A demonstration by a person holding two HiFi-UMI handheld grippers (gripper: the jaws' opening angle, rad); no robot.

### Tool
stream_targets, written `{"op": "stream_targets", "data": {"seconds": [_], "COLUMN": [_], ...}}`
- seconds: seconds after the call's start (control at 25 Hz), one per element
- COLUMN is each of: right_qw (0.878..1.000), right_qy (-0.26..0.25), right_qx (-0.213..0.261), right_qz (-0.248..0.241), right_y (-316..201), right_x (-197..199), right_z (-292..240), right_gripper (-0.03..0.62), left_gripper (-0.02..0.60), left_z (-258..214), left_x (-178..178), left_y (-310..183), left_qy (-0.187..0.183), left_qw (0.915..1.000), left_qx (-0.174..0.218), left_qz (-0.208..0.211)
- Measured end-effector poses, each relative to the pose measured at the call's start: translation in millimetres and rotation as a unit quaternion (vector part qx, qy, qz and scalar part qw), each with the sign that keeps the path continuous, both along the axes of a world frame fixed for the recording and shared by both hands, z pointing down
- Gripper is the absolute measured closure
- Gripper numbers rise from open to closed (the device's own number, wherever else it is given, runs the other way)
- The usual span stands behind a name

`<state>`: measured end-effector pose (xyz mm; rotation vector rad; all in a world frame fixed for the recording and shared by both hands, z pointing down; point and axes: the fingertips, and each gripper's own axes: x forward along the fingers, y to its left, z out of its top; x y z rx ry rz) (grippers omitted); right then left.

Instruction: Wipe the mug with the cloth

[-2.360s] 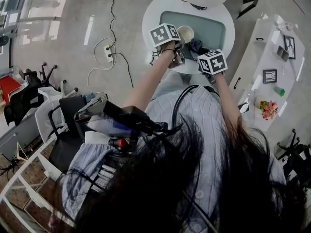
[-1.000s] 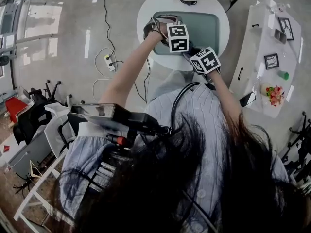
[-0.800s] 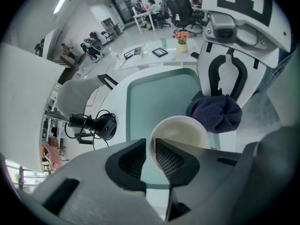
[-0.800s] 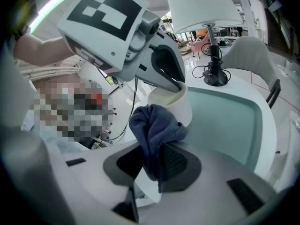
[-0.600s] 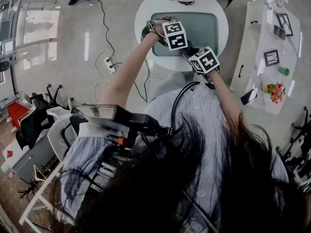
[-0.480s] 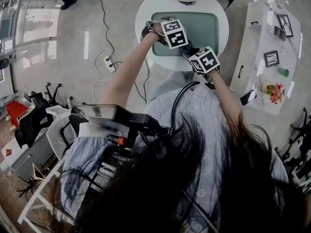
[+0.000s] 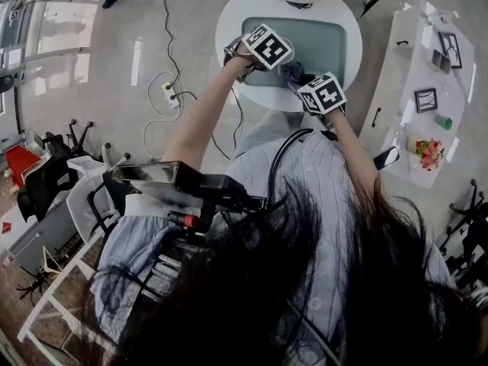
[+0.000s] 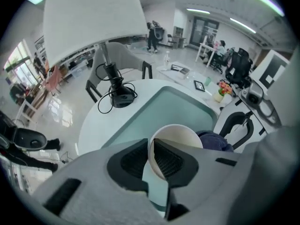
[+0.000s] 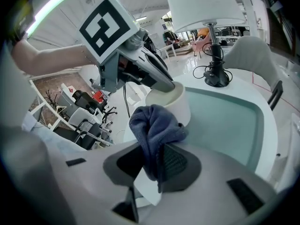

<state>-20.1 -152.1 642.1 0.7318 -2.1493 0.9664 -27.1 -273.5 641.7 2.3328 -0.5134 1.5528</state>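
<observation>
The room is being lit brightly by ceiling strip lights [image 8: 199, 11]; glare is being thrown off the floor [image 7: 137, 52]; edges are being bent and darkened.

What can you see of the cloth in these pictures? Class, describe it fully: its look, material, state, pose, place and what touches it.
The cloth is dark blue, soft and nubbly, like terry or microfibre. It is bunched into a crumpled wad, not spread flat. The right gripper is shut on its lower folds, so the wad stands up out of the jaws. Its top seems to press against the outer wall of the white mug, just below the rim. No stain or wet patch can be made out.
</observation>
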Motion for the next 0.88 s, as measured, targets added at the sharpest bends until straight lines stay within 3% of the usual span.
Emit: {"op": "stream_targets", "data": {"seconds": [0.16,0.36,0.72,0.88], "right_qw": [1.0,1.0,0.999,0.999], "right_qy": [0.0,0.005,-0.006,-0.008], "right_qx": [0.001,0.002,-0.006,-0.005], "right_qz": [-0.003,0.012,0.047,0.044], "right_y": [0,-4,-5,-4], "right_x": [0,8,26,33], "right_z": [1,-1,-2,-3], "right_gripper": [0.499,0.499,0.499,0.499], "left_gripper": [0.526,0.525,0.525,0.526], "left_z": [-1,0,-3,-1], "left_x": [-8,-23,-36,-44], "left_y": [-2,-8,-3,1], "left_qy": [0.031,0.046,0.053,0.057], "left_qw": [0.9943,0.9763,0.9267,0.8974], "left_qx": [-0.028,-0.036,-0.017,-0.014], "left_qz": [-0.098,-0.208,-0.372,-0.437]}}
